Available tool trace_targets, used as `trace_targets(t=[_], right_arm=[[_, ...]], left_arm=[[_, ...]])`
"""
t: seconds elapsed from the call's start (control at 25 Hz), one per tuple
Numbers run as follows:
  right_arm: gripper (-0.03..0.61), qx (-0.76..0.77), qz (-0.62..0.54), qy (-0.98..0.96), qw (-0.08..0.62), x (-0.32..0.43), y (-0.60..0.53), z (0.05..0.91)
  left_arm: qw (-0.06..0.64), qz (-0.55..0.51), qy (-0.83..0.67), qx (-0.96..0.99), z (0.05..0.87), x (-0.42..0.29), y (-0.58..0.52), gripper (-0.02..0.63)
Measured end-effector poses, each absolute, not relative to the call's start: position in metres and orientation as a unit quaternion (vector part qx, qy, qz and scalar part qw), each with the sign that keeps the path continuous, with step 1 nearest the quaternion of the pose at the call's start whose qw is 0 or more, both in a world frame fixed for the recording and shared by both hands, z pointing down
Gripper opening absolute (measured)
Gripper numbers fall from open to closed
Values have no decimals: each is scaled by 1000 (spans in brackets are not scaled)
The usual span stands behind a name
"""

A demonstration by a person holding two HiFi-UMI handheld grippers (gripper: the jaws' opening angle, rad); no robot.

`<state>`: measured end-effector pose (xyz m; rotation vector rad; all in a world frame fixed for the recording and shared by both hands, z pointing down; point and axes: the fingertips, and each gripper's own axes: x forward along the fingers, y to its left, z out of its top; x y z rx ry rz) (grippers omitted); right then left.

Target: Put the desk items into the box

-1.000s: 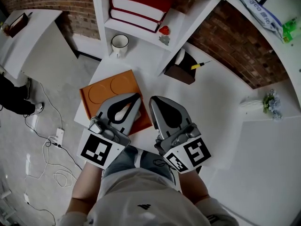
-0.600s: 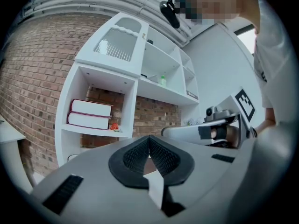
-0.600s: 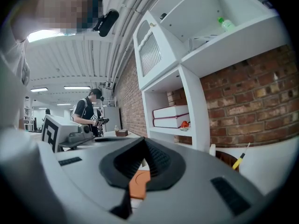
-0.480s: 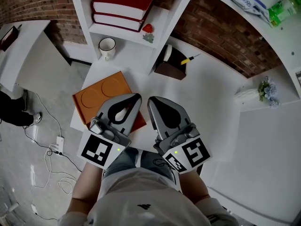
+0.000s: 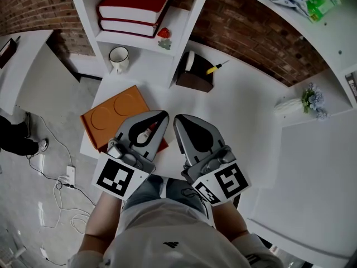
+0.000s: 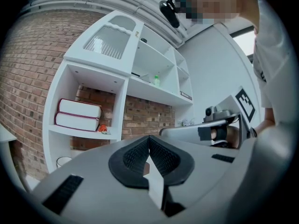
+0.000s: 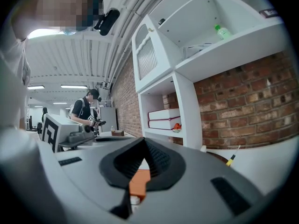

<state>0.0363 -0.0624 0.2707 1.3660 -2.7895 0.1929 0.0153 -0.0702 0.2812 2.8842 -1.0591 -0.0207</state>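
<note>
An open orange box (image 5: 111, 115) lies at the left end of the white desk (image 5: 240, 110), with small items dimly seen inside. A dark brown holder (image 5: 195, 76) stands against the wall with a white item and a yellow-handled screwdriver (image 5: 215, 68) in it. My left gripper (image 5: 163, 114) hovers over the box's right edge, jaws shut and nothing between them. My right gripper (image 5: 176, 118) is close beside it over bare desk, also shut and empty. In the right gripper view the box (image 7: 139, 181) shows below the closed tips (image 7: 144, 139). The left gripper view shows its tips (image 6: 149, 137) meeting.
A white shelf unit behind the desk holds red books (image 5: 134, 7), a strawberry figurine (image 5: 163, 33) and a white mug (image 5: 118, 57). A small flower bunch (image 5: 311, 99) sits at the right. Cables (image 5: 61, 172) trail on the floor at left. Another person (image 7: 86, 110) stands far off.
The desk and shelf have slid left and up in the head view, so both grippers now sit further right relative to the box. Both have stayed shut.
</note>
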Motion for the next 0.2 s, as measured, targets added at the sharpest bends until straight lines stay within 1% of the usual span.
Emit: trace_targets(t=[0.2], right_arm=[[8,442,60,-895,16,42,-59,269]], left_arm=[[35,-6,-339,940,281,22,-66,12]])
